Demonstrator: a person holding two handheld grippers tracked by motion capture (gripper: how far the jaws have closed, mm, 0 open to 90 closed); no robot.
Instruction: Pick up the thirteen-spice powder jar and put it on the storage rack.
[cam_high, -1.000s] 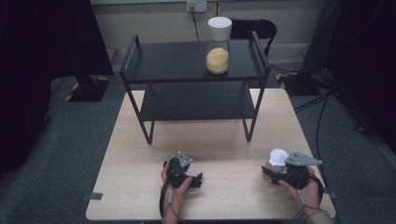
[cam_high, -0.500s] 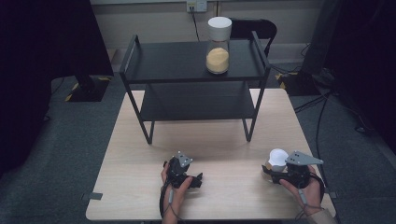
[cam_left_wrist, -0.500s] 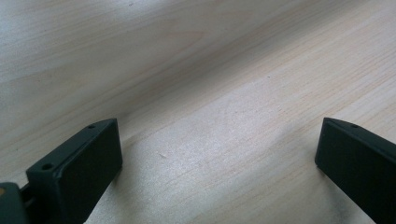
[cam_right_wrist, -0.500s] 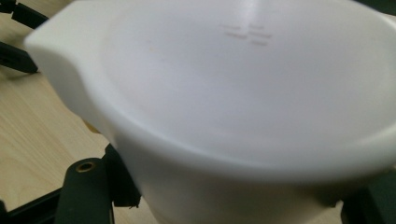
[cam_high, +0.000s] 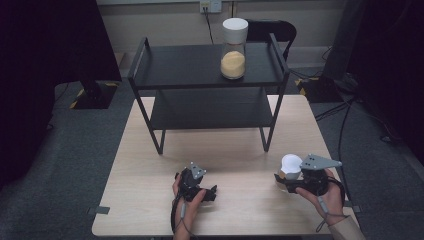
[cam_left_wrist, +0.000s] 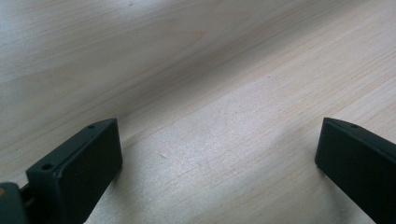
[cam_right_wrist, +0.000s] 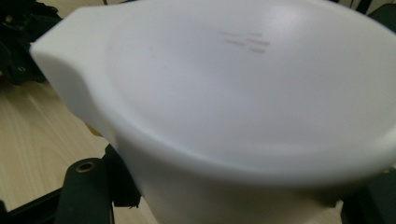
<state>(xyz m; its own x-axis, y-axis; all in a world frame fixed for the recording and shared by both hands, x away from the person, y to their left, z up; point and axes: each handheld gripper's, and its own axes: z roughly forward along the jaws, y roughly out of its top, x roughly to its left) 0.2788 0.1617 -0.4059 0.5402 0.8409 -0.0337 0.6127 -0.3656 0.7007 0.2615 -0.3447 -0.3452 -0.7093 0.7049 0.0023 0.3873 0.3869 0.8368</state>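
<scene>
Right tongs clamp a white-lidded jar, left tongs gape over pale wooden table.

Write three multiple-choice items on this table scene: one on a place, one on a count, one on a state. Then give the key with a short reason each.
1. Where does the tall jar stand?
A. on the rack's top shelf
B. on the rack's lower shelf
C. on the table

2. How many shelves has the black rack?
A. one
B. two
C. three

3. How is the left gripper?
A. shut on a white-lidded jar
B. open over bare table
C. shut on a cloth

Key: 1 A, the jar stands on the top shelf, right of middle. 2 B, an upper and a lower shelf show. 3 B, its jaws stand wide apart with only wood between them.
</scene>
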